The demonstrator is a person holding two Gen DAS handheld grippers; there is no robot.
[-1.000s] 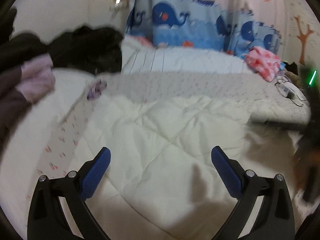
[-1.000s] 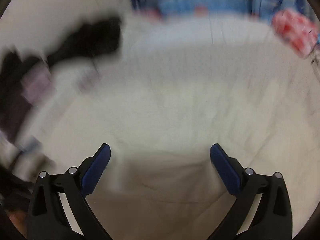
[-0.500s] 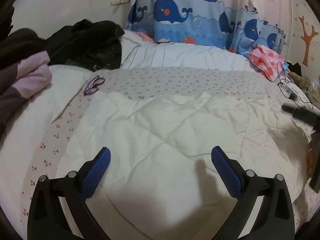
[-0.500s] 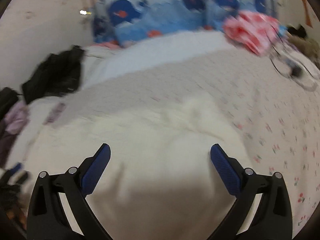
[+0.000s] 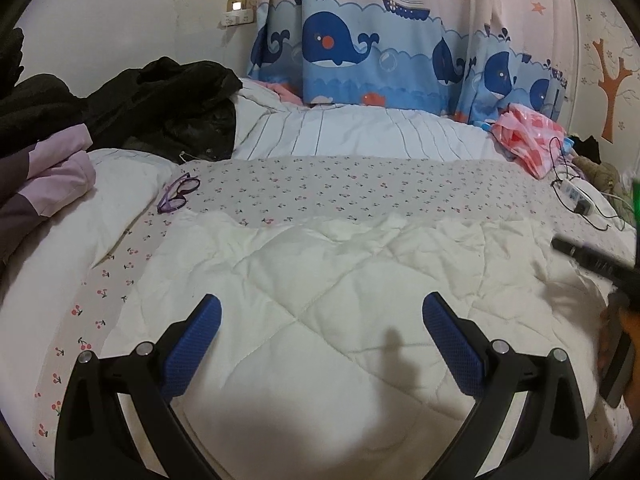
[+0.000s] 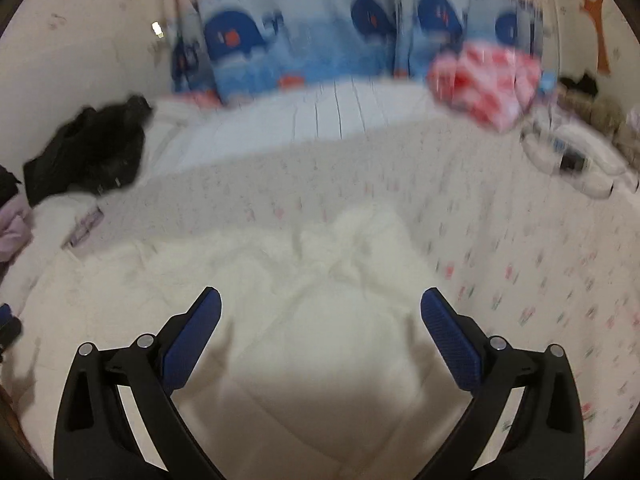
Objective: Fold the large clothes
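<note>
A large cream quilted garment (image 5: 328, 280) lies spread on the bed, its far edge crumpled. My left gripper (image 5: 320, 320) is open and empty, hovering over the garment's near part. The garment shows in the blurred right wrist view (image 6: 320, 280) too, with a raised fold at its far right corner. My right gripper (image 6: 320, 312) is open and empty above it. The right gripper's black body (image 5: 600, 264) shows at the right edge of the left wrist view.
The bed has a cherry-print sheet (image 5: 360, 184). A black coat (image 5: 168, 108) and lilac clothes (image 5: 60, 168) pile at the left. Purple glasses (image 5: 178, 192) lie near them. A pink-red cloth (image 5: 528, 140) and a power strip with cables (image 5: 576, 196) lie at the right. Whale curtains (image 5: 360, 48) hang behind.
The right gripper has swung to the right and now looks at the garment's right side. The left view has steadied and drawn back slightly. Both grippers stayed open.
</note>
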